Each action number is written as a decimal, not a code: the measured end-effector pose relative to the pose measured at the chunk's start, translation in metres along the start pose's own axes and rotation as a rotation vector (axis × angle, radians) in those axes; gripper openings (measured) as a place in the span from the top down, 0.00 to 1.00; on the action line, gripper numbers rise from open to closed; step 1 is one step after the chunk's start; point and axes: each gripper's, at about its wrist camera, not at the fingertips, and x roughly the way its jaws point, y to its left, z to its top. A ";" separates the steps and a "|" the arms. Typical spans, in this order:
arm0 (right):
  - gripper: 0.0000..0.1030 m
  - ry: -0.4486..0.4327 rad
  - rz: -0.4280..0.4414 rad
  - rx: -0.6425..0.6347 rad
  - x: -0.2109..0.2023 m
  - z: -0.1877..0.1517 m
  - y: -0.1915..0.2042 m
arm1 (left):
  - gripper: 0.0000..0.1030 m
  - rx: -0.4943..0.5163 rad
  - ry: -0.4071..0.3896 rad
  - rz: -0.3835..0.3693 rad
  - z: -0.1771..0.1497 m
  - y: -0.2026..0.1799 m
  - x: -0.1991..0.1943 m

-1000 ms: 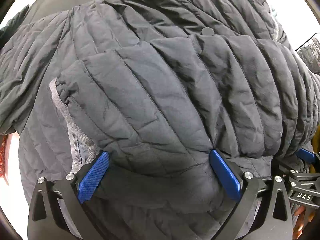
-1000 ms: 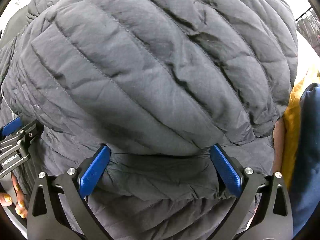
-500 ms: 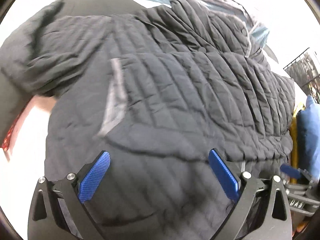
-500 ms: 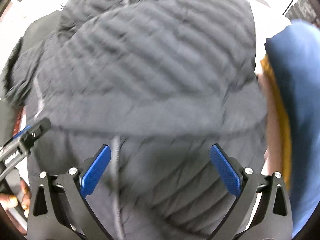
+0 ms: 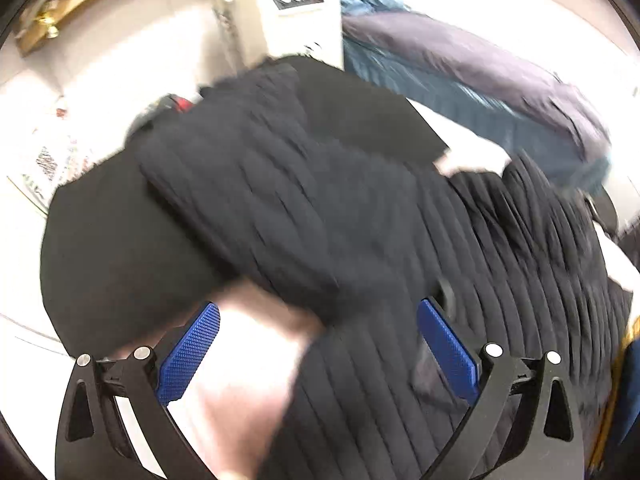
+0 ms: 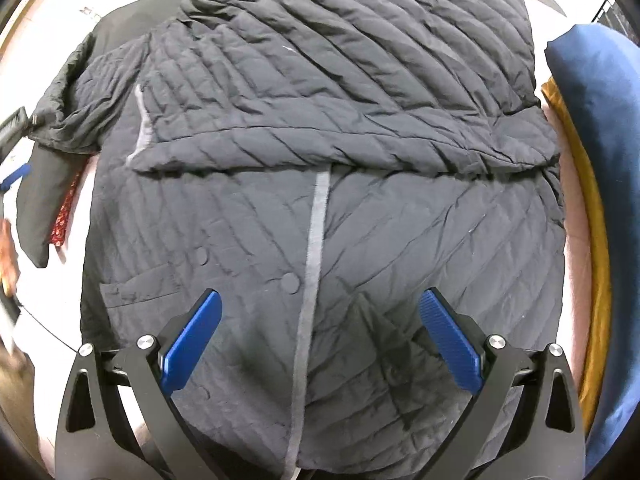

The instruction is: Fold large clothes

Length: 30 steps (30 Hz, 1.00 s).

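Across most of the pale surface (image 6: 576, 216) lies your quilted black jacket (image 6: 320, 128), front up, its grey placket (image 6: 316, 240) running toward you and one sleeve (image 6: 360, 72) already laid across the chest. Along the surface's right edge sits a folded blue garment (image 6: 596, 128) over a mustard one (image 6: 592, 264), just beside the jacket's side. At the far edge, in the left wrist view, a teal and purple heap of clothing (image 5: 460, 68) waits, blurred.

Judge the jacket as light, puffy and slick: it will spring back and slide against itself, so pinch seams or hems, not the padded middle. The other sleeve (image 5: 248, 196) stretches out toward the left edge over a flat black garment (image 5: 112, 248); its cuff looks like the sensible place to take hold for the next fold.

Your left hand-held gripper (image 5: 318, 356) hovers above that sleeve side, jaws spread wide and holding nothing; the view is smeared, so its exact height over the fabric is unclear. Your right hand-held gripper (image 6: 320, 344) hangs over the jacket's lower front near the hem, also gaping wide and empty, with a snap button (image 6: 290, 282) between its blue pads (image 6: 450, 350).
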 end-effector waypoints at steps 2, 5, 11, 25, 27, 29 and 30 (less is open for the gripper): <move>0.05 -0.007 -0.003 0.000 -0.004 0.005 0.005 | 0.06 -0.017 -0.031 0.013 0.026 0.004 0.005; 0.05 -0.022 -0.019 0.006 -0.009 0.009 0.004 | 0.06 0.047 -0.088 0.110 0.067 -0.003 0.023; 0.05 -0.037 -0.057 0.070 -0.018 0.010 -0.006 | 0.12 0.133 0.060 0.255 0.109 0.001 0.104; 0.10 -0.065 -0.058 0.096 -0.018 0.021 -0.011 | 0.85 -0.074 -0.032 -0.158 0.121 0.029 0.040; 0.10 -0.076 -0.054 0.095 -0.020 0.024 -0.012 | 0.86 0.038 -0.113 -0.282 0.109 -0.010 0.005; 0.10 -0.082 -0.053 0.100 -0.022 0.027 -0.015 | 0.86 0.163 -0.184 -0.414 0.090 -0.054 -0.029; 0.10 -0.081 -0.053 0.107 -0.022 0.029 -0.018 | 0.86 0.203 -0.198 -0.454 0.081 -0.068 -0.038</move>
